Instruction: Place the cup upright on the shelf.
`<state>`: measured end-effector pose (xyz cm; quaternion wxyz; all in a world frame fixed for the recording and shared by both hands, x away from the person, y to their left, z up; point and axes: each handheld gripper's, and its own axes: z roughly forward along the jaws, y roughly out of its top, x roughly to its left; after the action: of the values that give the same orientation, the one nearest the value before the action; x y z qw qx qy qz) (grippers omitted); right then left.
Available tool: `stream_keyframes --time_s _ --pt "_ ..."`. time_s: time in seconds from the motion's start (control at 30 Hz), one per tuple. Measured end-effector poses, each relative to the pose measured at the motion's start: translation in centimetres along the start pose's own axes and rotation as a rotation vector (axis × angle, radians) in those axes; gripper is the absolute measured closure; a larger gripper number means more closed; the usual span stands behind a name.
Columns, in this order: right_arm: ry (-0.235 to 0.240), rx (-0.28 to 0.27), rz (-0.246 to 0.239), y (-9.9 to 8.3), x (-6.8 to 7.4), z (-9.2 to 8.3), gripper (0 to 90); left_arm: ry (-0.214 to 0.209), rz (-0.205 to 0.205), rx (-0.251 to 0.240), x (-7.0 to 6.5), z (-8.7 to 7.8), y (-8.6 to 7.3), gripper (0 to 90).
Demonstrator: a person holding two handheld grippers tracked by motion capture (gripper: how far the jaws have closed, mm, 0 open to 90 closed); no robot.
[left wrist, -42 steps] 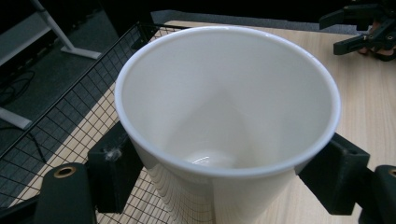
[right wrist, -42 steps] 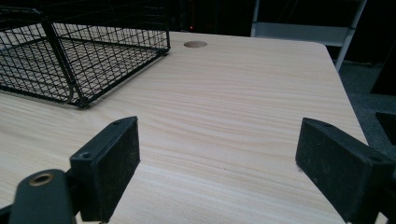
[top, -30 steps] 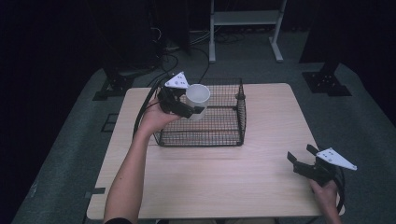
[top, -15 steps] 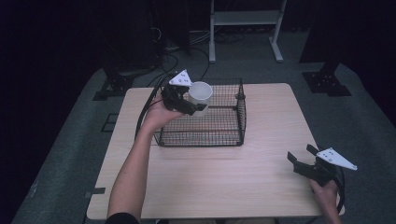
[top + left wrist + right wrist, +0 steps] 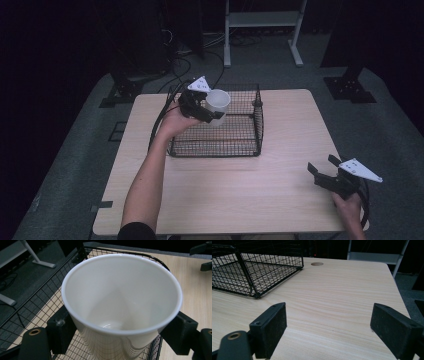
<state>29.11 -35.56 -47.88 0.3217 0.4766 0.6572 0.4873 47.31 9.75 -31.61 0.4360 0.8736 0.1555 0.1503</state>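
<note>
1. My left claw [image 5: 216, 114] is clenched on the cup [image 5: 218, 102]; in the left gripper view the two pads press the cup's [image 5: 120, 302] sides below the rim, with the mouth up and nothing inside.
2. The cup hangs in the air above the back-left part of the basket [image 5: 248, 149], over the wire rim, tilted a little. It touches neither the mesh floor nor the worktop [image 5: 280, 190].
3. So the pick-up is done, and I judge the carry to the basket almost done.
4. Left to do, as I read it: lower the cup inside the wire walls, set it on the mesh floor, let go, and draw the claw out without catching the rim.
5. My right claw [image 5: 326, 173] rests released at the near right corner of the worktop, well apart from the basket; in the right gripper view its jaws stand wide with bare wood between them. It has no part in this step.
</note>
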Motion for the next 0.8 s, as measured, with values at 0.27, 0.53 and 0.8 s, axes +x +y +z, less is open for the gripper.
stream_keyframes --time_s 0.27,0.53,0.8 --pt "0.001 -0.001 0.001 0.0 0.0 0.0 12.9 -0.005 -0.02 0.027 0.5 1.1 -0.5 21.4" --pt "0.003 -0.001 0.003 0.0 0.0 0.0 12.9 -0.012 -0.035 0.05 1.0 2.0 -1.0 21.4" --pt "0.003 -0.001 0.004 0.0 -0.1 0.0 12.9 -0.024 -0.034 0.06 1.0 3.0 -1.2 21.4"
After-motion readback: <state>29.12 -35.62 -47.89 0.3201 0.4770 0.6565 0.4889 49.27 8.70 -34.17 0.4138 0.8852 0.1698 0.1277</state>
